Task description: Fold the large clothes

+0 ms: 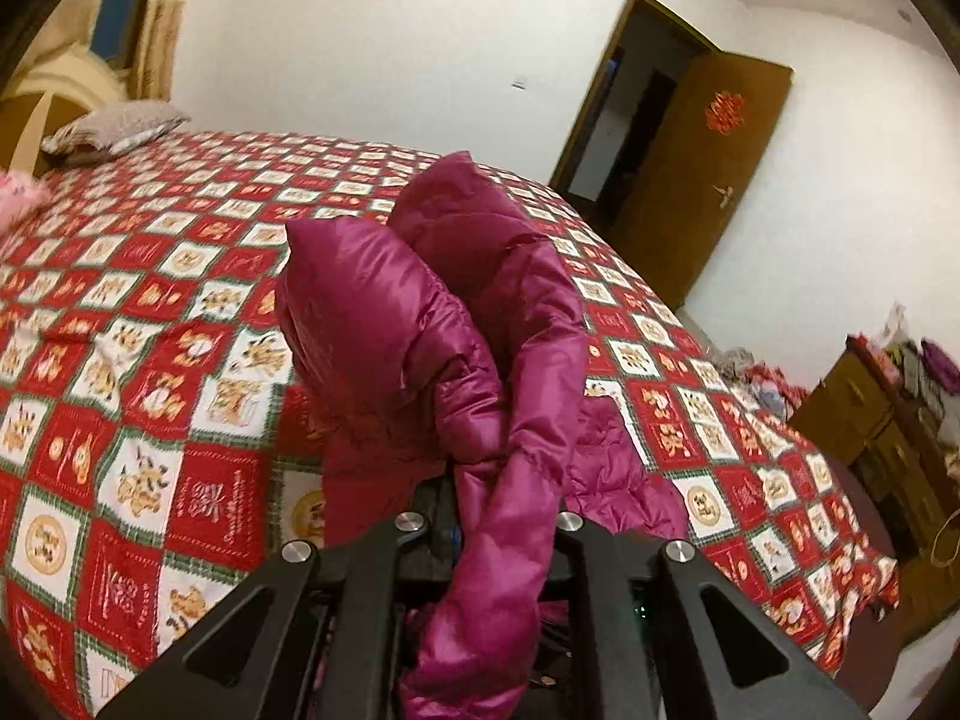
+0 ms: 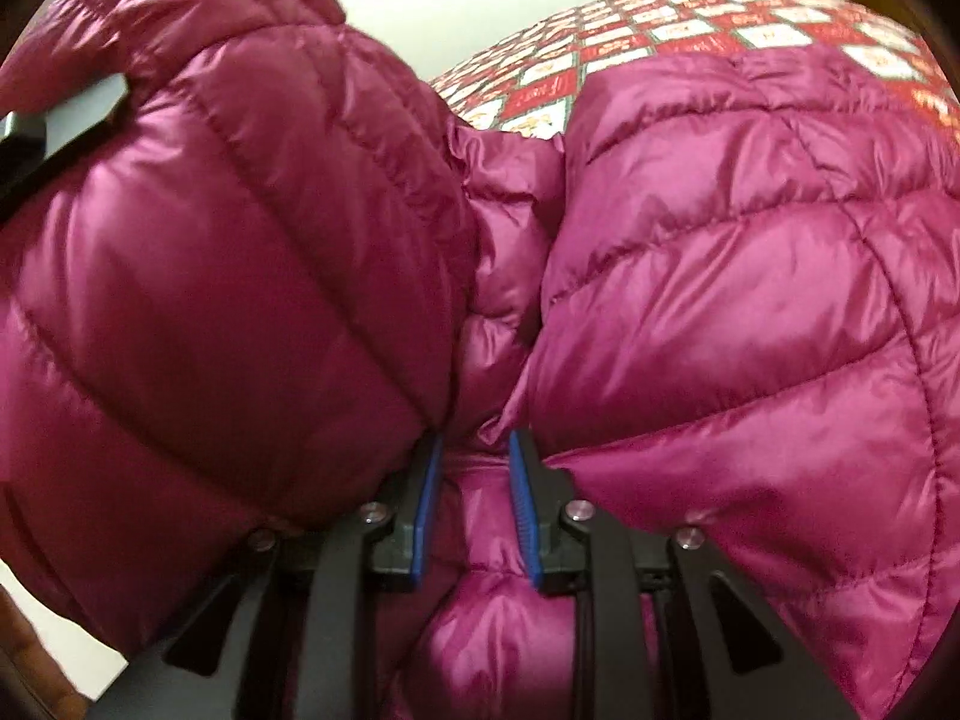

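A magenta quilted puffer jacket [image 1: 420,312] hangs bunched above a bed with a red and white checked sheet [image 1: 150,330]. My left gripper [image 1: 501,510] sits at the bottom of the left wrist view, shut on a strip of the jacket that runs down between its jaws; the fabric hides the fingertips. In the right wrist view the jacket [image 2: 720,276] fills nearly everything. My right gripper [image 2: 475,480] is shut on a fold of it, the blue pads [image 2: 429,504] pressing the fabric from both sides. A corner of the sheet [image 2: 660,24] shows beyond.
A grey pillow [image 1: 114,126] lies by the headboard at the far left. An open wooden door [image 1: 708,180] stands in the white wall behind the bed. A cluttered wooden dresser [image 1: 870,420] is at the right. A black bar [image 2: 54,120] pokes in against the jacket.
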